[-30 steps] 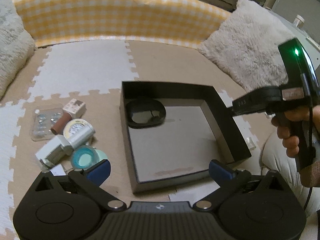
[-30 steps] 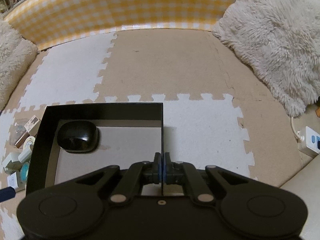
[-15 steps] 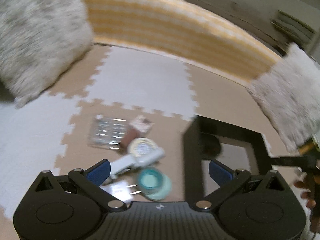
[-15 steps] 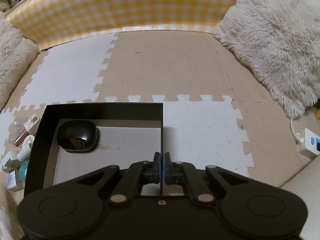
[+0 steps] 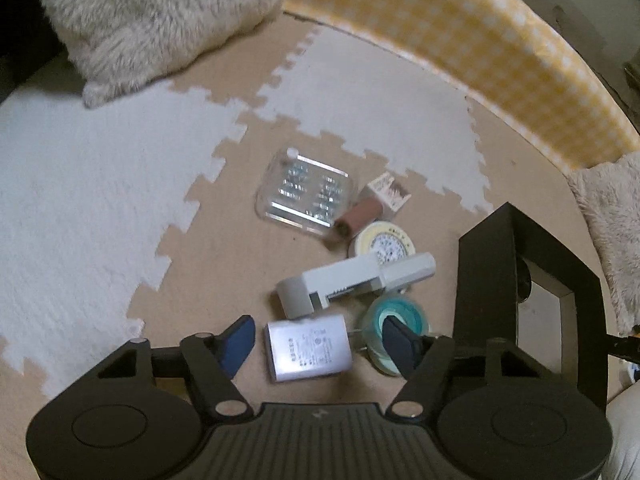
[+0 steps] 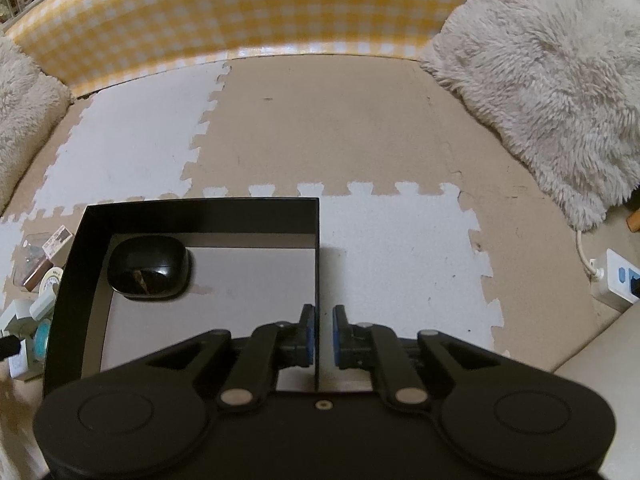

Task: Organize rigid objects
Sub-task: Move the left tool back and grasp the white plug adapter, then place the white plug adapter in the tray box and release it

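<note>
While left claw (image 5: 318,340) gapes empty | right claw (image 6: 320,334) loosely straddles box wall (image 6: 318,280)

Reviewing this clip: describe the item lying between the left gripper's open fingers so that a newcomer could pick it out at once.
Start at the black box on the foam mat; a cluster of small items lies just to its left. Nearest the left gripper lies a flat pale-grey rectangular pack with fine print on top. It is the only flat printed slab, beside the round teal tape roll and below the white charger-like block.
</note>
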